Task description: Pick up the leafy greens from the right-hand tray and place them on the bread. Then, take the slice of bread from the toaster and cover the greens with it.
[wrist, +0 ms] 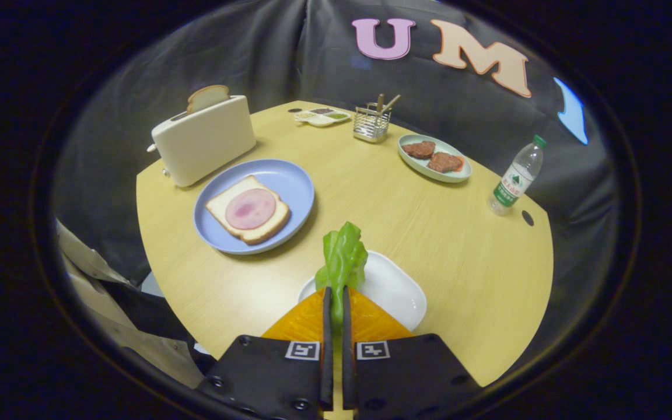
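Right at the bottom, your gripper (336, 291) has its two fingers squeezed nearly together on the crinkly green lettuce leaf (343, 256), both sides pressing it, so you've got the greens pinched and they stick up just ahead of the tips. Under and just beyond them sits the white rounded-square tray (394, 289) on the pale yellow wooden table (371, 198). Further out to the left you've got the round light-blue plate (280, 186) holding a slice of white bread (222, 213) with a pink round of ham (251, 208) lying on top. Past that plate stands the cream boxy toaster (205, 140) with another tan-crusted bread slice (207, 97) poking out of its slot. Off to the right there's a pale green oval dish (435, 160) with two brown meat patties, and a clear plastic water bottle (515, 178) near the table edge. Way at the back sit a wire utensil caddy (372, 123) and a small divided sauce tray (322, 116)
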Demonstrator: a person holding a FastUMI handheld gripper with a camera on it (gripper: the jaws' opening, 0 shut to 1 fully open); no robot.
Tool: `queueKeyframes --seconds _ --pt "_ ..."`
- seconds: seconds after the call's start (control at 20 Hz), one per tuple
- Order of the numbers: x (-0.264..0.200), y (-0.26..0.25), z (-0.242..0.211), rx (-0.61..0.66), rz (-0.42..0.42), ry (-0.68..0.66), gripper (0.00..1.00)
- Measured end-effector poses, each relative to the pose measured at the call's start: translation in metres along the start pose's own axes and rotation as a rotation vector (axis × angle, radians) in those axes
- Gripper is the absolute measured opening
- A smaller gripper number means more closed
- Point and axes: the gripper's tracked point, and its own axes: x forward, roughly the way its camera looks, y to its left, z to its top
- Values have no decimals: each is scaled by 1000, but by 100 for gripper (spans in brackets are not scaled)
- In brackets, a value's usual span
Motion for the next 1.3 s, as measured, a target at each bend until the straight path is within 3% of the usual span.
queueKeyframes --seconds 0.55,0.75,1.3 --pt "6 61 67 -97 64 -64 9" --pt "14 84 81 -128 101 -66 14" --pt "42 136 112 -185 196 -71 14"
